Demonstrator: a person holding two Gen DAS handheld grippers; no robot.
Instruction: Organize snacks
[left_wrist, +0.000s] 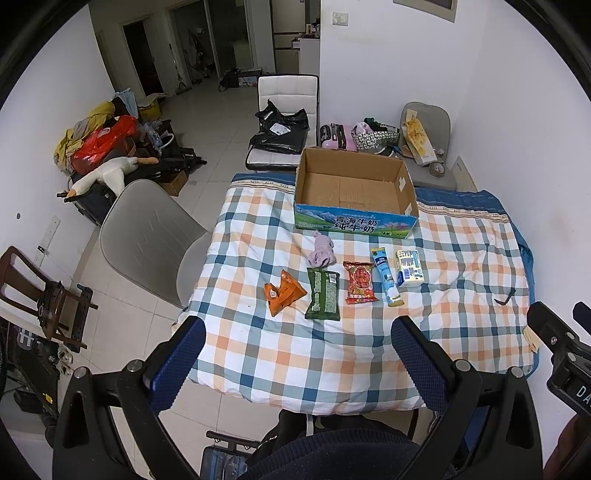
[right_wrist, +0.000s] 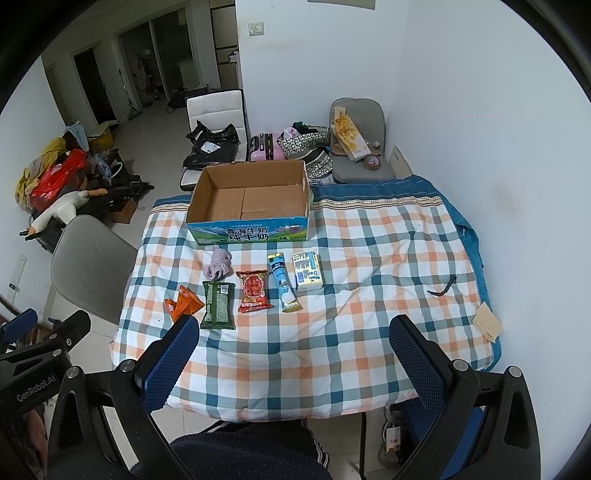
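Both the left gripper (left_wrist: 297, 334) and right gripper (right_wrist: 293, 330) hang with jaws spread wide and nothing between them, above the near edge of a checked tablecloth (left_wrist: 332, 350). Beyond them five snack packets lie in a row, orange packet (left_wrist: 282, 297) to white carton (left_wrist: 408, 271), before an open cardboard box (left_wrist: 354, 192).

A checked cloth (left_wrist: 332, 350) in orange, teal and white covers the table, with a blue quilted edge (right_wrist: 406, 186) at its 12 o'clock side. On it lie a crumpled lilac fabric piece (left_wrist: 321, 253), a thin dark strap (right_wrist: 442, 286) toward 3 o'clock, and beige pads (right_wrist: 487, 322) at the edge. At 9 o'clock stands a grey chair (left_wrist: 147, 236). Beyond, at 12 o'clock, a white chair (right_wrist: 216, 107) carries black bags (right_wrist: 210, 146); another grey chair (right_wrist: 360, 122) holds a yellow packet. A plush goose (left_wrist: 107, 175) lies by a red bag (left_wrist: 99, 142) at 10 o'clock.
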